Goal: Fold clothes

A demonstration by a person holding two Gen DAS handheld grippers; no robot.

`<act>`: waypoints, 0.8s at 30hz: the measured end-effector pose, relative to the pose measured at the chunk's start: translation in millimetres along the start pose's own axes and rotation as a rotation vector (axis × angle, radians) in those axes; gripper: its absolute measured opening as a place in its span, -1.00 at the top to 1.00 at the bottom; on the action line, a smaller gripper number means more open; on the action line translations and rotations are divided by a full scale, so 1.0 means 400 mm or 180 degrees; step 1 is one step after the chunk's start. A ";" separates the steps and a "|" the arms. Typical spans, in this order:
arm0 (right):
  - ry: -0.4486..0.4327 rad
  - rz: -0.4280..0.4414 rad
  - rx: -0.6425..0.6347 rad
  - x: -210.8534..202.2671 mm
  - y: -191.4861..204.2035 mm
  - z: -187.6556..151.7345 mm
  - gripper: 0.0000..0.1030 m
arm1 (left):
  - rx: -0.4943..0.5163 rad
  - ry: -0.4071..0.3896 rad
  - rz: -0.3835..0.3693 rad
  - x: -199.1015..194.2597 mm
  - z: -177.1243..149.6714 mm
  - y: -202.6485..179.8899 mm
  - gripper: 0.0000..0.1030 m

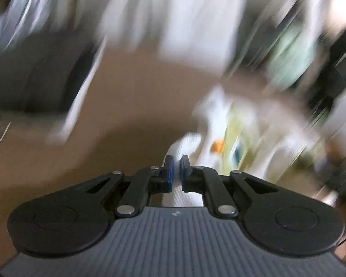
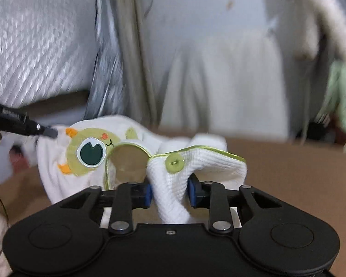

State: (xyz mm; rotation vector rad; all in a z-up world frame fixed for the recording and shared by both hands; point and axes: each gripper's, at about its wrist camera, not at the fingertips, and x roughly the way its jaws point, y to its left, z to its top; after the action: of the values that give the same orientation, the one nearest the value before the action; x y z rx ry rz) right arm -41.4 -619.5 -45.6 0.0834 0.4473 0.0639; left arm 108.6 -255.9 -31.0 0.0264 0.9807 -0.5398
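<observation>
Right wrist view is the clear one: the right gripper (image 2: pixel 169 190) points forward, level with the brown worktop (image 2: pixel 299 175), and its blue pads (image 2: pixel 191 190) sit a fair way apart with a thick bunch of the white baby garment (image 2: pixel 173 180) squeezed between them, so it's clamped on the cloth rather than fully closed. The grabbed part is the waffle-knit shoulder flap with lime green trim and a green button (image 2: pixel 174 163) right above the fingers. From there the garment stretches off to the left across the worktop, neck opening facing the camera, with a green frog-ish patch (image 2: pixel 87 152) showing a big dark eye and orange bits. At the far left end of it you can see the left gripper (image 2: pixel 47 132) coming in as a dark tip that touches the cloth's edge, angled down toward the right. Behind it all hang pale quilted and white fabrics, and a mint green cloth (image 2: pixel 343 101) sits at the right edge. Left wrist view is badly motion-smeared, but the left gripper (image 1: pixel 176 173) itself is sharp: blue pads (image 1: pixel 170 173) nearly together, pinching a thin fold of the white garment (image 1: pixel 186 143), which trails away to the right over the brown worktop (image 1: pixel 131 106).
</observation>
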 end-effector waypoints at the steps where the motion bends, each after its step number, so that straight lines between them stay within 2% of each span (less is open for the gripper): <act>1: 0.0263 0.0012 -0.0058 0.041 0.028 -0.042 0.34 | 0.0001 0.0174 0.0138 0.031 -0.025 0.019 0.89; 3: 0.0876 0.0145 -0.0098 0.120 0.071 -0.129 0.53 | -0.0010 0.0442 0.0351 0.079 -0.065 0.056 0.89; 5: 0.1366 0.0218 -0.0279 0.169 0.121 -0.208 0.53 | -0.0089 0.0213 0.0184 0.044 -0.045 0.087 0.87; 6: 0.1476 0.0256 -0.0520 0.169 0.149 -0.220 0.53 | -0.0090 0.0040 0.0098 0.014 -0.023 0.106 0.84; 7: 0.1582 0.0311 -0.0739 0.166 0.172 -0.224 0.49 | -0.0061 -0.0107 0.0033 0.002 0.007 0.100 0.71; 8: 0.1678 0.0410 -0.0833 0.159 0.177 -0.203 0.42 | 0.0004 -0.0207 -0.0023 0.008 0.046 0.078 0.50; 9: 0.1774 0.0521 -0.0768 0.156 0.165 -0.172 0.38 | 0.0069 -0.0307 -0.0078 0.015 0.084 0.056 0.36; 10: 0.1869 0.0632 -0.0701 0.152 0.154 -0.140 0.35 | 0.0143 -0.0386 -0.0148 0.036 0.128 0.028 0.06; 11: 0.1940 0.0753 -0.0606 0.149 0.137 -0.109 0.30 | 0.0228 -0.0387 -0.0247 0.088 0.177 -0.008 -0.11; 12: 0.1942 0.0860 -0.0443 0.144 0.109 -0.081 0.24 | 0.0281 -0.0327 -0.0334 0.127 0.204 -0.030 -0.14; 13: 0.1907 0.0891 -0.0274 0.137 0.081 -0.054 0.07 | 0.0341 -0.0264 -0.0369 0.171 0.228 -0.054 -0.14; 14: 0.1851 0.0891 -0.0108 0.131 0.052 -0.031 -0.10 | 0.0416 -0.0192 -0.0272 0.225 0.246 -0.082 -0.14; 16: 0.1647 0.0748 0.0213 0.124 -0.003 -0.002 -0.15 | 0.0539 -0.0069 -0.0086 0.330 0.279 -0.132 -0.11; 18: 0.1470 0.0562 0.0545 0.126 -0.062 0.007 -0.15 | 0.0502 -0.0071 -0.0003 0.411 0.302 -0.158 -0.07; 21: 0.1471 0.0196 0.0875 0.165 -0.156 -0.026 -0.14 | 0.0518 -0.0159 -0.0433 0.452 0.341 -0.198 -0.11; 24: 0.1544 -0.0093 0.0986 0.165 -0.200 -0.059 -0.14 | 0.0695 -0.0044 -0.0581 0.509 0.346 -0.247 -0.18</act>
State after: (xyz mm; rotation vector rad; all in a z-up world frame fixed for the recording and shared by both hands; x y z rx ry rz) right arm 11.1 -692.4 -102.7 0.3708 0.9414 -0.0161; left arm 261.6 -463.9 -92.9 0.1290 0.9119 -0.8124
